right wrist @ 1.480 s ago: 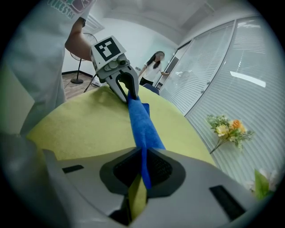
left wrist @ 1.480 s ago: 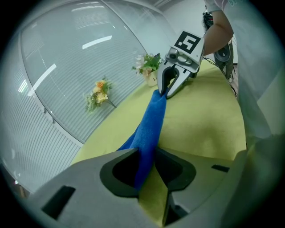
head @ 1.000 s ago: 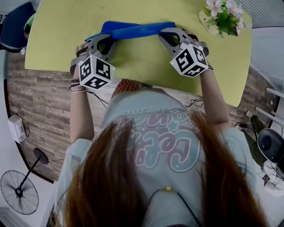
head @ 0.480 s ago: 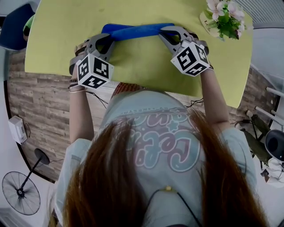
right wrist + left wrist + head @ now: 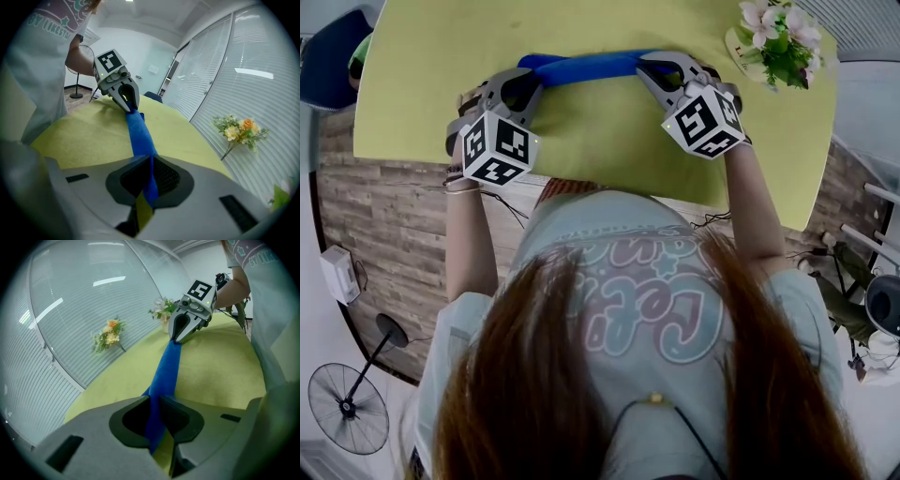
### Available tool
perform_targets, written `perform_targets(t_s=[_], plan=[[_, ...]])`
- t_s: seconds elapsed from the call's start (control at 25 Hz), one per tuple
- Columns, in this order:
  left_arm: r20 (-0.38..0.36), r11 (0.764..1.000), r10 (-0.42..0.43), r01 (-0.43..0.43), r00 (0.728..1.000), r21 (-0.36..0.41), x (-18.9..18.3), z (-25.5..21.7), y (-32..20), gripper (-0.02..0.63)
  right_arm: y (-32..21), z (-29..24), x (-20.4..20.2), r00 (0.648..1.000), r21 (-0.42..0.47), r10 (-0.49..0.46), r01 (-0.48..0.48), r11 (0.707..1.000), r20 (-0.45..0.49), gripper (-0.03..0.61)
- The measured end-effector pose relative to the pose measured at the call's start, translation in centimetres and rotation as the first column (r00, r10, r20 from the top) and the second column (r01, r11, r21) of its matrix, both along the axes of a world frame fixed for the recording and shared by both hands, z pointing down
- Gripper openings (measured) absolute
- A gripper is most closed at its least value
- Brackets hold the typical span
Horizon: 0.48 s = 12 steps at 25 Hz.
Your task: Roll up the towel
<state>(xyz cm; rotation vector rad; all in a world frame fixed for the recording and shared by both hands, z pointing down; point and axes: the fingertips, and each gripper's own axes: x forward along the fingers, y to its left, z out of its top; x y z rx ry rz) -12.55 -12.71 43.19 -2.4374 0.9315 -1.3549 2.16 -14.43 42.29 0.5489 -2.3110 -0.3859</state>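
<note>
Head view is showing the surface (image 5: 581,141) lying bare from its near edge up to the towel (image 5: 591,66), which is stretching crosswise as one narrow blue roll. Two hand-held grippers are clamping it: the left hand-held gripper (image 5: 525,82) is pinching one end and the right hand-held gripper (image 5: 659,67) the other. One bunch of flowers (image 5: 778,37) is sitting at the far right corner.
</note>
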Motion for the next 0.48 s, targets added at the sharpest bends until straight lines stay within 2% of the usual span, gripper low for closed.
perform_targets(t_s=[0.32,0.48], plan=[[-0.006,1.000,0.009,-0.009,1.000,-0.008,-0.1,0.1,-0.8,0.069,-0.8,0.1,-0.2,1.000,-0.005,0.009,-0.009,1.000,-0.001,0.023],[-0.033,1.000,0.000,0.000,0.999,-0.013,-0.4,-0.1,-1.2,0.075,-1.1,0.8,-0.1,0.999,-0.059,0.030,-0.029,0.998,0.017,0.029]])
